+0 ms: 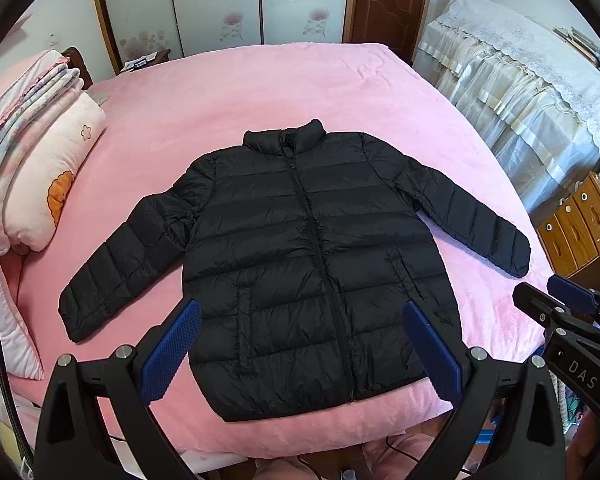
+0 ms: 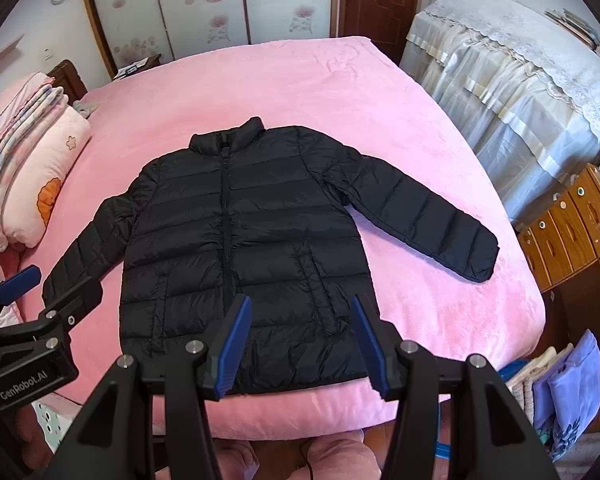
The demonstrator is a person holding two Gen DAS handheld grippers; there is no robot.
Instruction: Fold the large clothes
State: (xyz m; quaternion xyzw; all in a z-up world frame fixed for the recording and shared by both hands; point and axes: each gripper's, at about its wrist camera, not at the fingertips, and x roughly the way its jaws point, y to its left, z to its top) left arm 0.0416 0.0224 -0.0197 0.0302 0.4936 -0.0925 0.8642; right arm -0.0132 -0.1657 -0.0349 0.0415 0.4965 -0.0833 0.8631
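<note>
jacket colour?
Plain black, quilted jacket, spread flat on the pink bed. Clearest in the left wrist view.

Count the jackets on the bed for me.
1: a black puffer jacket lies flat mid-bed, zipped, both sleeves spread outward. Nothing visibly hidden under it, though I cannot rule that out.

Black quilted jacket (image 1: 300,248), plain pink bedspread (image 1: 260,92), blue ribbed fingers (image 1: 172,348), flower-printed pink pillow (image 1: 56,176)

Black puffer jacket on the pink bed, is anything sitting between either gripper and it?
Nothing visible does. The black quilted puffer jacket lies flat and zipped on the pink fleece bedspread, sleeves spread. The left gripper and right gripper hover open near its hem. The folded pastel bedding sits off to one side.
</note>
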